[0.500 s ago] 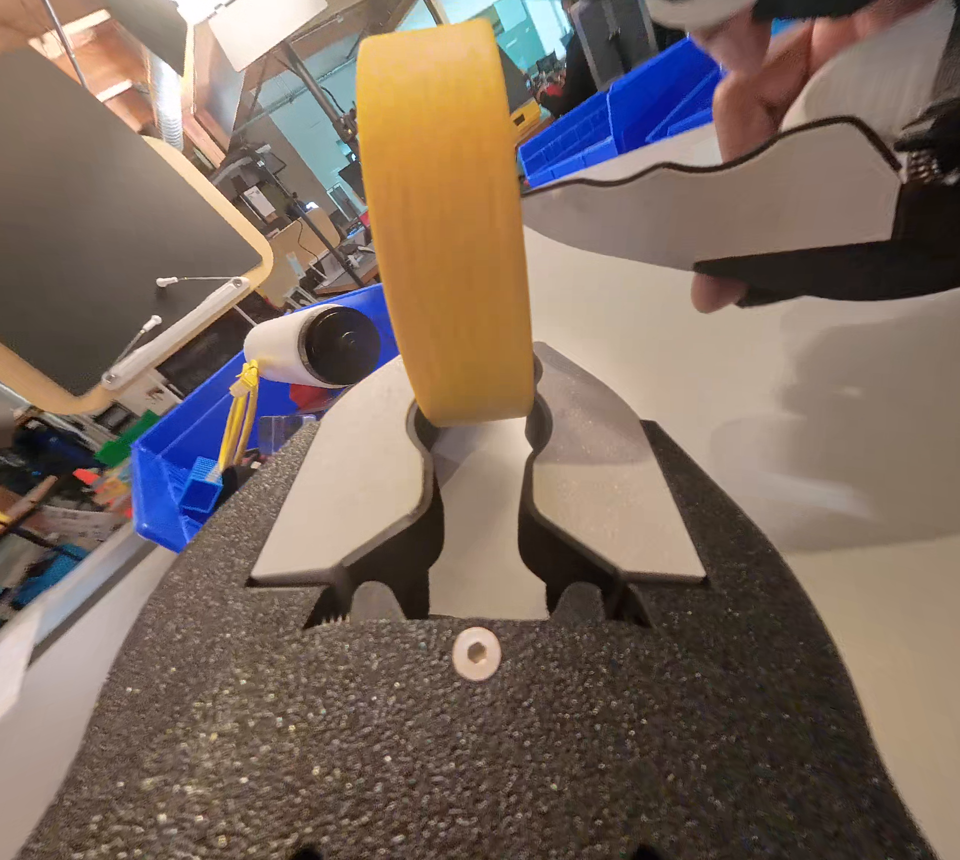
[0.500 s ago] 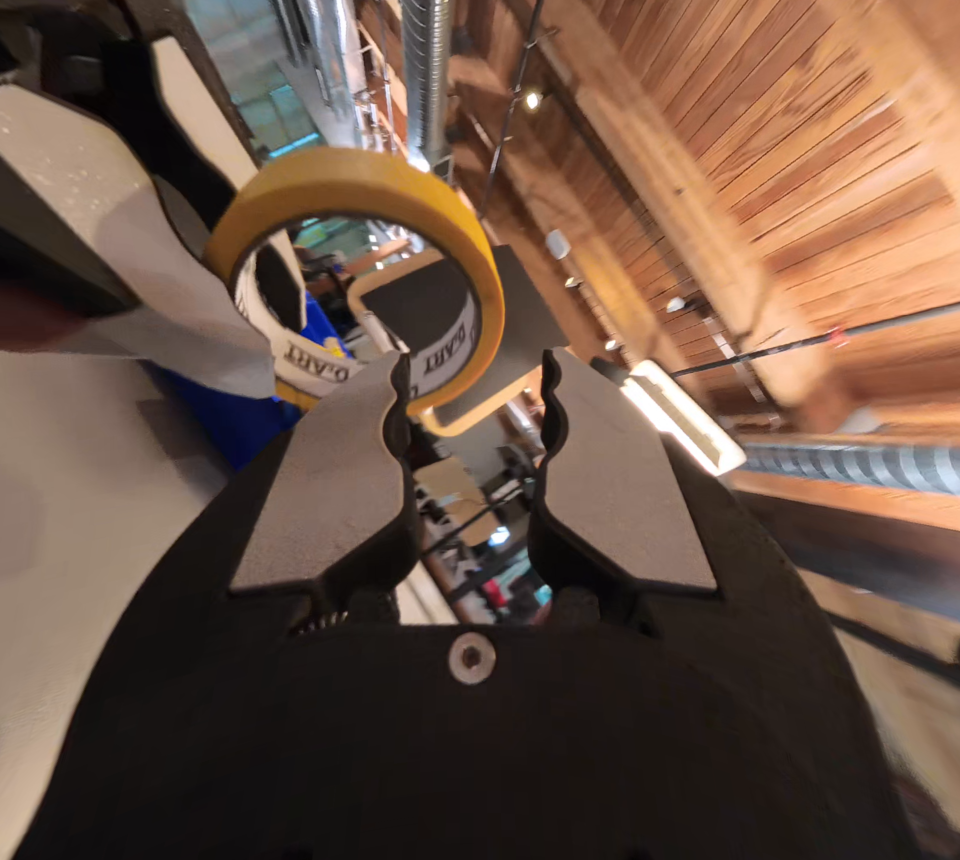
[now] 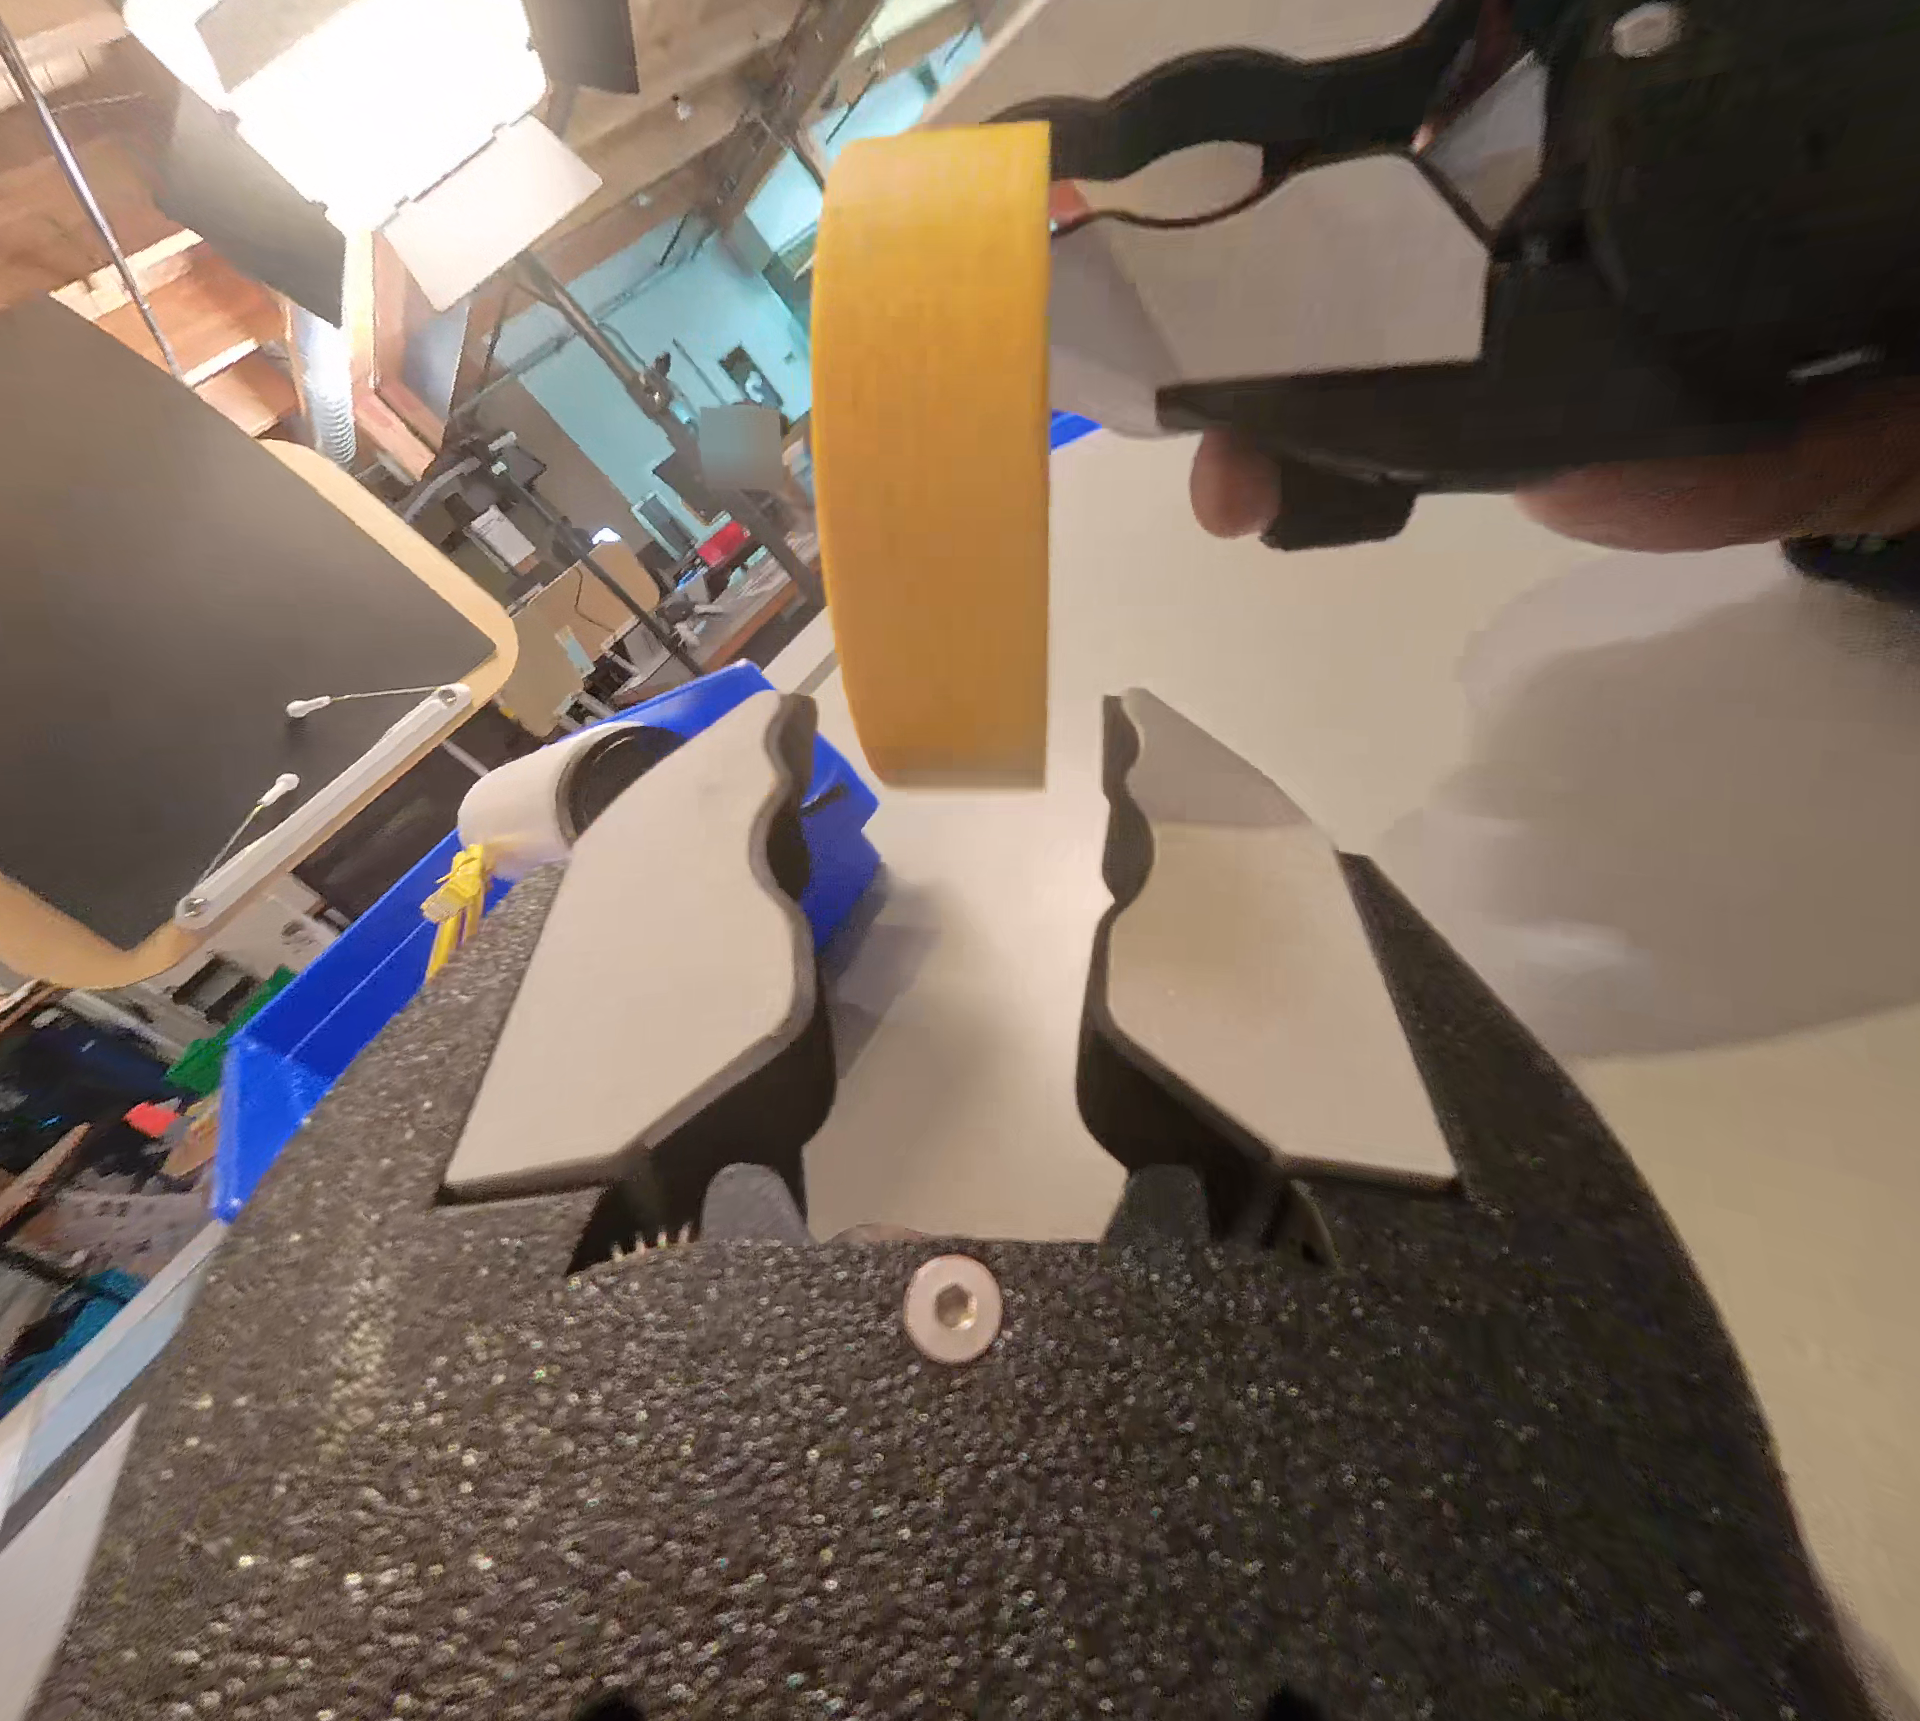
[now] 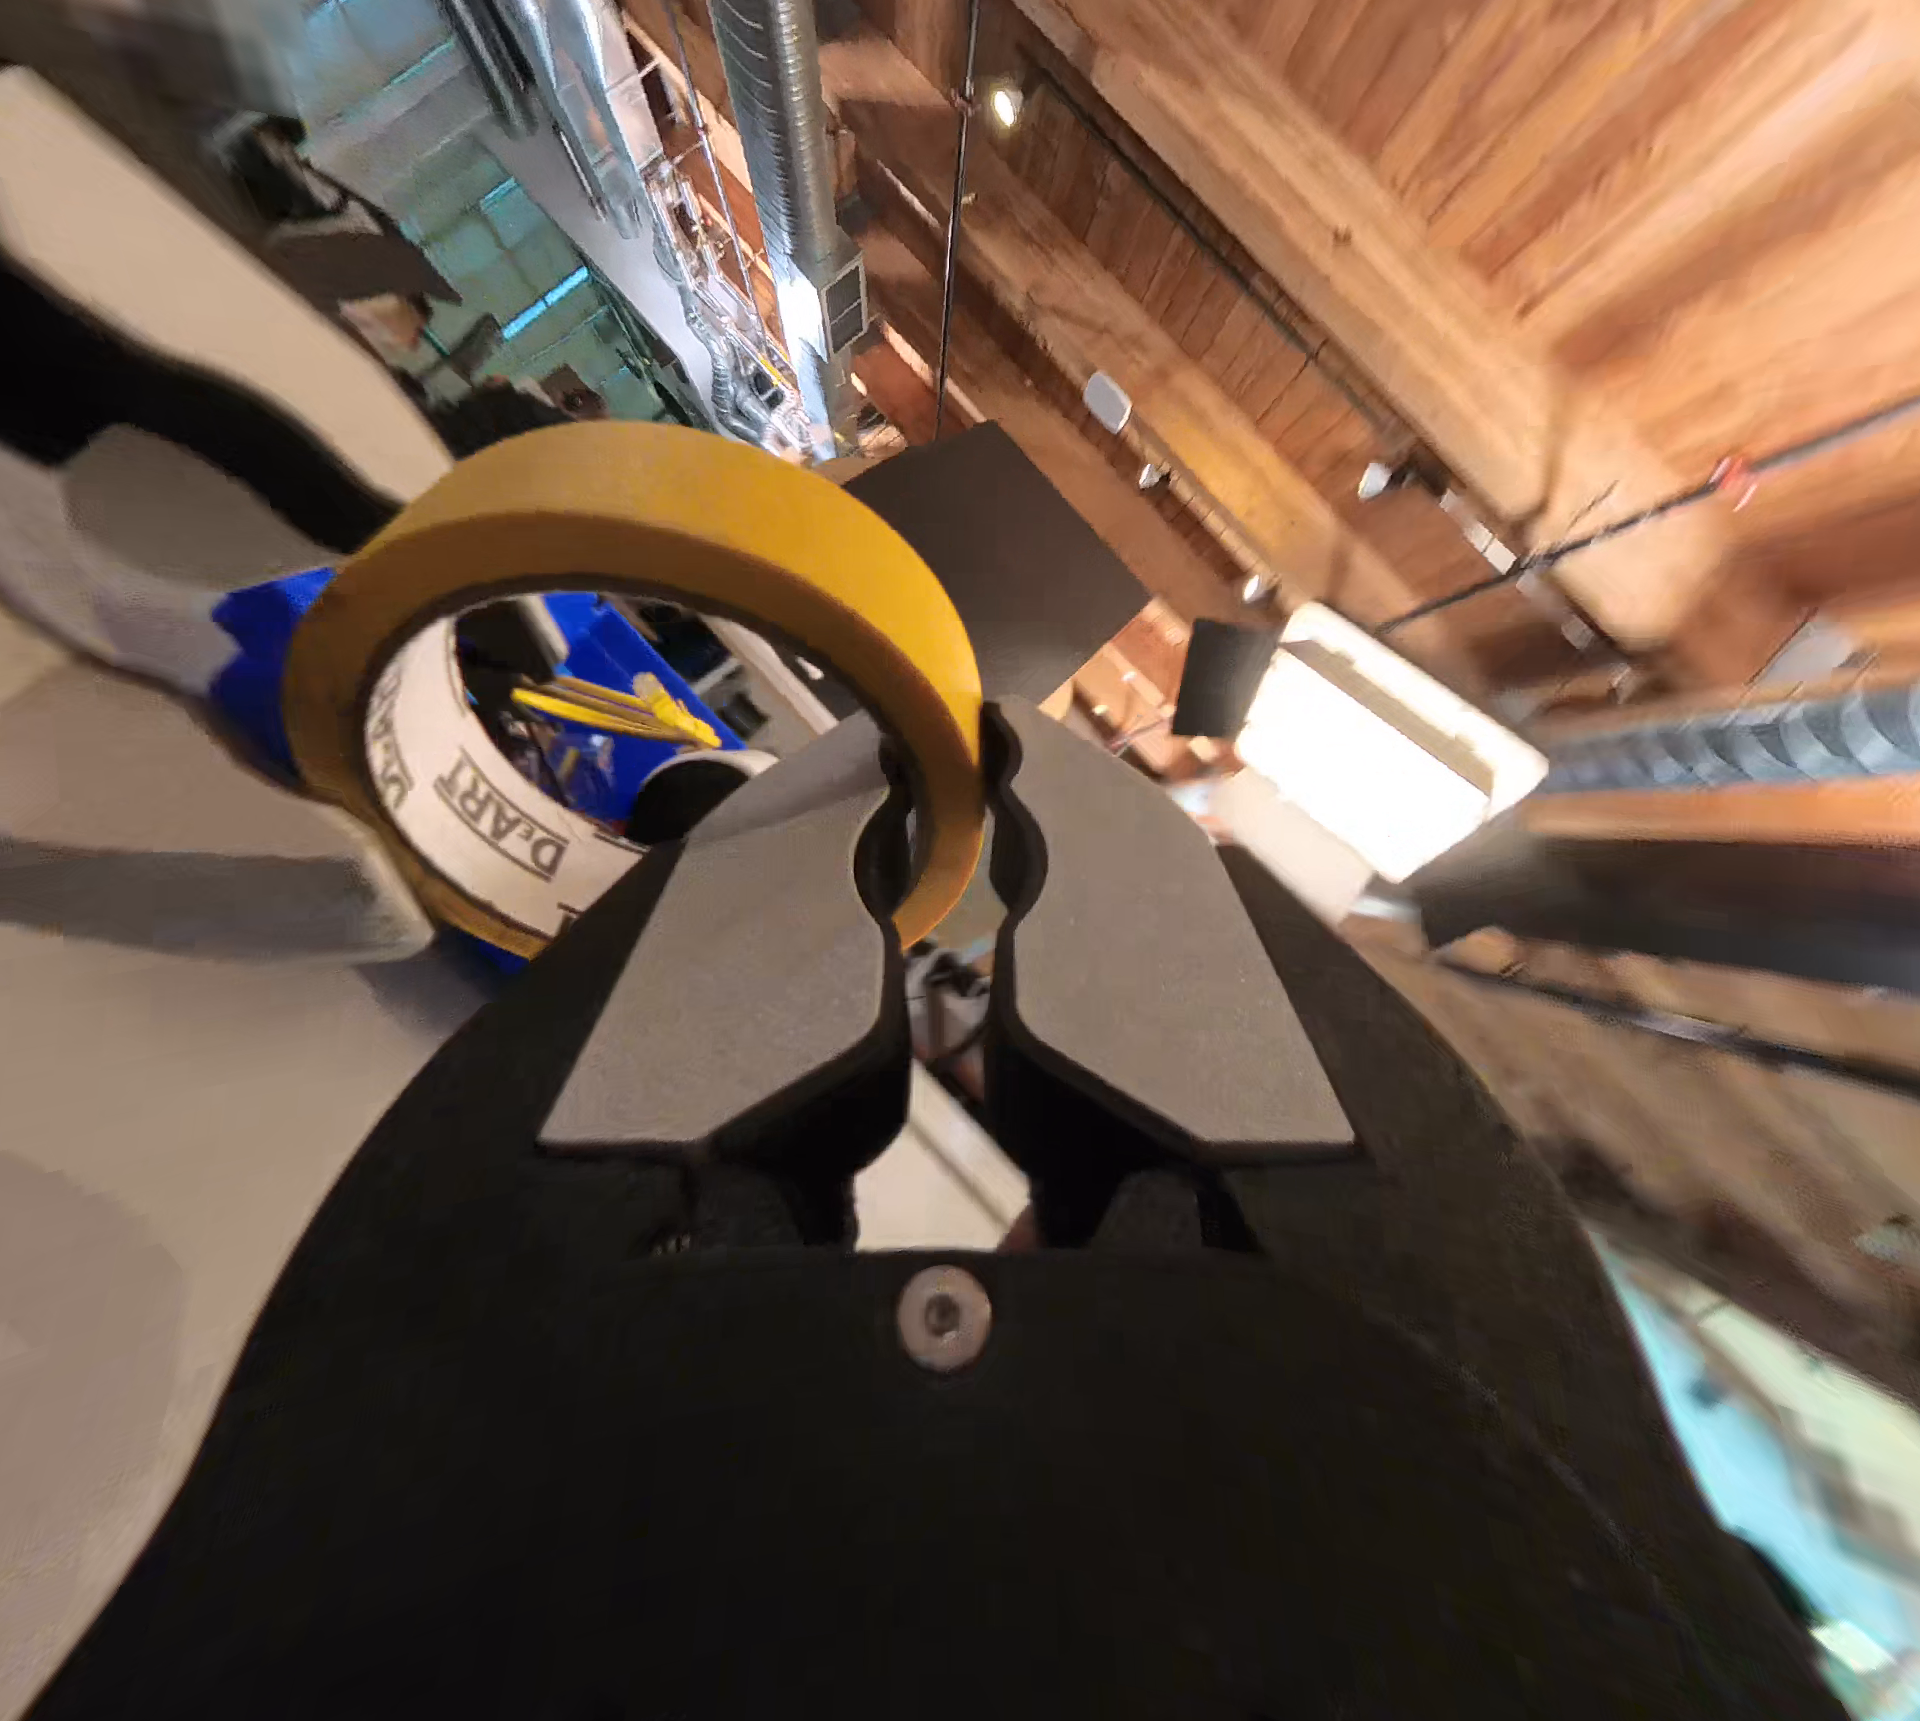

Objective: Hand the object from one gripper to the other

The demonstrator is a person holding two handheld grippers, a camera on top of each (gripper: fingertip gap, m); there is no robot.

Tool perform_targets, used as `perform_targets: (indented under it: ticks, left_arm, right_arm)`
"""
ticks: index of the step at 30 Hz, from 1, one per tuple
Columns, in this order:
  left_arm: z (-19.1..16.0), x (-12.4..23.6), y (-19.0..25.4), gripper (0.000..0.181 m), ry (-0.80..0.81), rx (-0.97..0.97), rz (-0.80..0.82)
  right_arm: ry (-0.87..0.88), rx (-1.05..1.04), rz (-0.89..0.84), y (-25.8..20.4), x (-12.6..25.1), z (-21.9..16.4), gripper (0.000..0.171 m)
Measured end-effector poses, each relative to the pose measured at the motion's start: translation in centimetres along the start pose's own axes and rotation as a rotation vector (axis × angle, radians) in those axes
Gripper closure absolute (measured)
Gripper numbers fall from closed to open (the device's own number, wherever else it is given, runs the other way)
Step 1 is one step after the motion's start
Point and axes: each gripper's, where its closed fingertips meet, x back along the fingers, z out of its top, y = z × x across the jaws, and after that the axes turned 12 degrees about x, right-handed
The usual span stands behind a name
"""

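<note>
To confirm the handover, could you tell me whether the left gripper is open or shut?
Open: the left gripper fingers stand apart, clear of the yellow tape roll, which the right gripper clamps.

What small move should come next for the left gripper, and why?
Probably draw the left gripper back, clear of the yellow tape roll. Its jaws stand open with gaps on both sides of the roll, while the right gripper is shut on the roll's wall.

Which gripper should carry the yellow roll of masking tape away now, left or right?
Right. The right gripper is shut on the wall of the yellow roll of masking tape. The left gripper stands open, its fingers clear of the roll, so it should simply back off.
</note>
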Motion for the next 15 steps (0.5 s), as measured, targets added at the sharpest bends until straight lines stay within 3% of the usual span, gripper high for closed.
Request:
perform_targets:
  ticks: [7,11,15]
  left_arm:
    - [0.9,0.0,1.2,0.118,0.048,0.028,-0.068]
    - [1.6,-0.1,1.8,0.117,0.083,0.062,-0.084]
    - [2.4,-0.2,1.7,0.115,0.117,0.092,-0.060]
  right_arm:
    - [-0.084,-0.878,0.142,1.3,-0.7,-5.6,0.161]
    - [0.006,-1.352,0.263,0.4,-1.0,-5.0,0.161]
    - [0.065,-1.599,0.377,-1.5,-1.2,-3.0,0.160]
